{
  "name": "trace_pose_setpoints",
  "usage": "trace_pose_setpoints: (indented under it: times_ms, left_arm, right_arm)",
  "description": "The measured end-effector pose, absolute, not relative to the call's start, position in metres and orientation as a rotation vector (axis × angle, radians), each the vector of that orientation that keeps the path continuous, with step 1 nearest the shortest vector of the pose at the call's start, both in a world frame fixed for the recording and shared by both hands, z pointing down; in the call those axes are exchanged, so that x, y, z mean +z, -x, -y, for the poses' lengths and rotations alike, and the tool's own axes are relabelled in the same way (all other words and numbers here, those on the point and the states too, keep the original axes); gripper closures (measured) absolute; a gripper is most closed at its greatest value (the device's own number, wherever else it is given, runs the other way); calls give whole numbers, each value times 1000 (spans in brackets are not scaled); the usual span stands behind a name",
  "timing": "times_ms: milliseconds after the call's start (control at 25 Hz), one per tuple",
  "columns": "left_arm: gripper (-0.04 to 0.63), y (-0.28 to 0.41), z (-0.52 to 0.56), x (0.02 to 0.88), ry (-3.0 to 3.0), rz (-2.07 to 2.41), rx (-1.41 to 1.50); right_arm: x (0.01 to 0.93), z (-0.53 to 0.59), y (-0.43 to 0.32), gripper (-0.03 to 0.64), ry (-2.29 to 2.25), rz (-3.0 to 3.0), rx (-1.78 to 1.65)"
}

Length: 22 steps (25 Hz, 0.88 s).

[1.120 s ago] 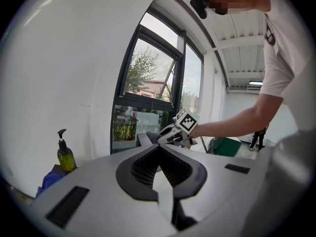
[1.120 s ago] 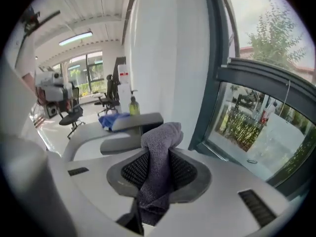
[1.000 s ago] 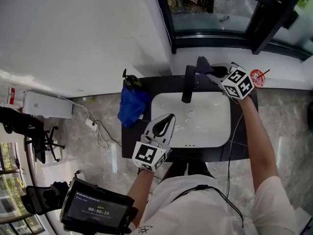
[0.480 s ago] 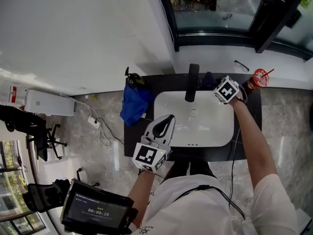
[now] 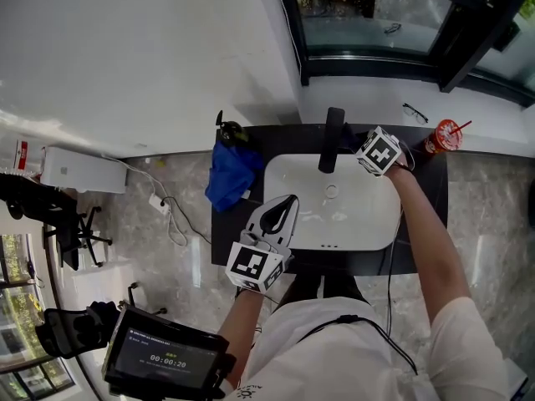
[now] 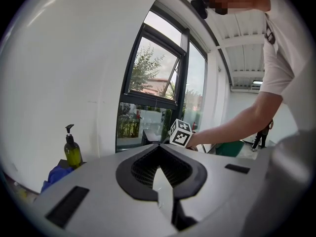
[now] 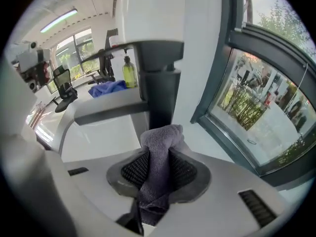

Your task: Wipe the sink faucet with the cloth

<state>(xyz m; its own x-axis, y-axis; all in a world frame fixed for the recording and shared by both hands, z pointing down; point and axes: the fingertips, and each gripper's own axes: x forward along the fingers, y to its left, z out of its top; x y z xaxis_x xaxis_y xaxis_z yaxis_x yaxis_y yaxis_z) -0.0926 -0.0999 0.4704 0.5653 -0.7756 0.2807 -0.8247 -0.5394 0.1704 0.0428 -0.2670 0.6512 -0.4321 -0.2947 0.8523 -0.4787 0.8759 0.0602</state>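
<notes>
The black faucet [image 5: 331, 140] stands at the back rim of the white sink [image 5: 334, 211]. My right gripper [image 5: 368, 150] is just to its right, shut on a grey cloth [image 7: 160, 162] bunched between the pads. In the right gripper view the cloth's tip sits against the lower part of the faucet column [image 7: 160, 95], with the spout [image 7: 106, 110] running off to the left. I cannot tell whether the cloth touches the column. My left gripper [image 5: 280, 215] hovers over the sink's front left corner, its tips together, holding nothing.
A blue cloth [image 5: 231, 174] and a soap bottle [image 5: 226, 132] lie on the dark counter left of the sink. A red cup [image 5: 440, 136] stands at the counter's right end, with glasses [image 5: 414, 111] on the sill and a window behind the faucet.
My right gripper has come down with the cloth and closer to the faucet, tilting more steeply downward. The left gripper has stayed where it was.
</notes>
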Motion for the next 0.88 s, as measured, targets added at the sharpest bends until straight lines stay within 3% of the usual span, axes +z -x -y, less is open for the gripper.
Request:
trace_pose_setpoints:
  times_ms: [360,560,880]
  left_arm:
    - [595,85,105,464,-2546,1289,219]
    - [595,79,102,460,-2563,1269,221]
    - [595,87,100,465,-2550,1284,240]
  right_arm:
    - [551,271,-42,514,-551,2324,26]
    - [508,277,-57,514,-700,2554,220]
    - [617,287,-94,514,-836,2106,280]
